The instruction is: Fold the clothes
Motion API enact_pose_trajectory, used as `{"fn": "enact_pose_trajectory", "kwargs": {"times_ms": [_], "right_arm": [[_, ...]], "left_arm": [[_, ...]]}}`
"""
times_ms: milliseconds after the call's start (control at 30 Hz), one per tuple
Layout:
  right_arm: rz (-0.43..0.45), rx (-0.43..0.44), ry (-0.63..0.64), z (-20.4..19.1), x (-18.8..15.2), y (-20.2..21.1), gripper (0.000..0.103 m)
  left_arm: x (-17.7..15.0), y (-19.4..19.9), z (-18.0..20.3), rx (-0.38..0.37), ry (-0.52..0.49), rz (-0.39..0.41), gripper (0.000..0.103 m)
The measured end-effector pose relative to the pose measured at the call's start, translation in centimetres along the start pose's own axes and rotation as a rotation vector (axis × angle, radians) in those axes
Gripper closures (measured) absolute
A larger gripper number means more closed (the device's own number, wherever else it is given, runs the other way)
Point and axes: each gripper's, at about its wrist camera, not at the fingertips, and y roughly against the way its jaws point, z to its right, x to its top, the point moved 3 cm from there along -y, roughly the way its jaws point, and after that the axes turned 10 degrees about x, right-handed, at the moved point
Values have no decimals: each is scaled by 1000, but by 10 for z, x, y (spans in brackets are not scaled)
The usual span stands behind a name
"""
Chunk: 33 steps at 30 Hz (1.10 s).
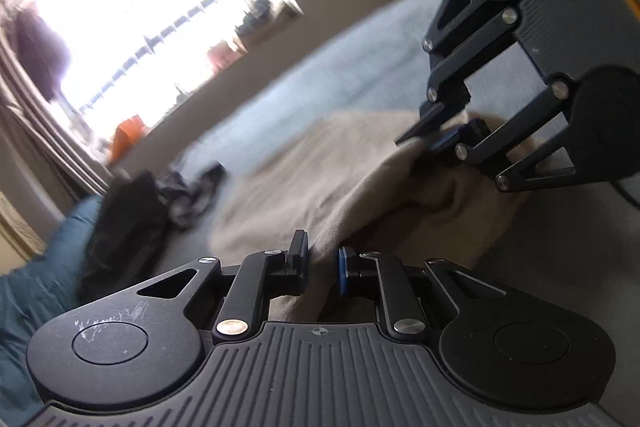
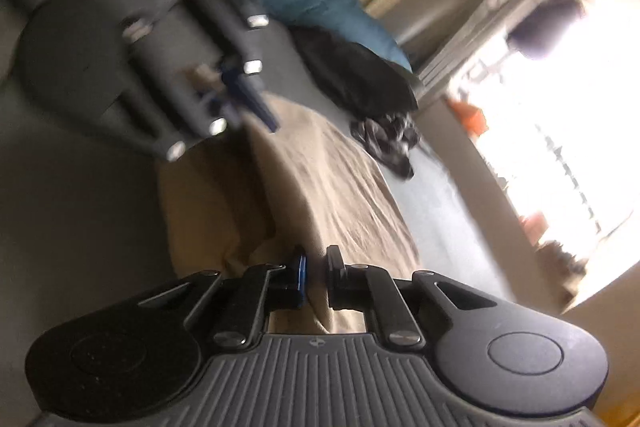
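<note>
Both jaws pinching tan cloth (image 1: pixel 320 163) on grey bed (image 1: pixel 360 59). Dark clothes pile (image 1: pixel 128 219) and teal pillow (image 1: pixel 36 267) near.

The grey-blue bed (image 1: pixel 360 39) carries a beige garment (image 1: pixel 320 163), dark clothes (image 1: pixel 132 211) — and a teal pillow (image 1: pixel 32 267).

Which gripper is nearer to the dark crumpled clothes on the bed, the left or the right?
Left, probably. The left gripper, holding the beige garment, faces the dark crumpled clothes; the right gripper holds the cloth farther away.

beige garment (image 1: pixel 304 163): soft matt cloth, creased | left gripper (image 1: pixel 323 263): matt black plastic, shiny metal rivets
</note>
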Motion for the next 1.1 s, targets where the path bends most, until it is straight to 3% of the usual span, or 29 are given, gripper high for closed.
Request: {"fn": "enact_pose_trajectory", "kwargs": {"times_ms": [167,300,367,433,467,600,867,933,1100], "right_arm": [[-20,-88,205,-27,-6,-2,94],[-18,-119,275,-37,-9,-4,93],[-8,-70,176,-25,-7,2,90],[5,-17,62,-10,-6,9,74],[19,15,1,-3,-7,14,60],[77,151,-215,25,-11,30,54],[47,300,-371,38,-20,12,55],[37,277,-350,35,-18,8,55],[15,110,-152,7,-10,11,85]], "left_arm": [[4,8,12,-12,-76,48,58],[7,-2,31,39,-149,80,60],[9,-6,28,38,-106,77,74],[11,-8,23,35,-59,69,80],[12,-8,21,35,-48,71,82],[11,-3,22,43,-46,87,86],[16,5,20,52,-16,110,90],[17,8,19,57,-11,120,90],[17,12,17,60,-4,136,91]]}}
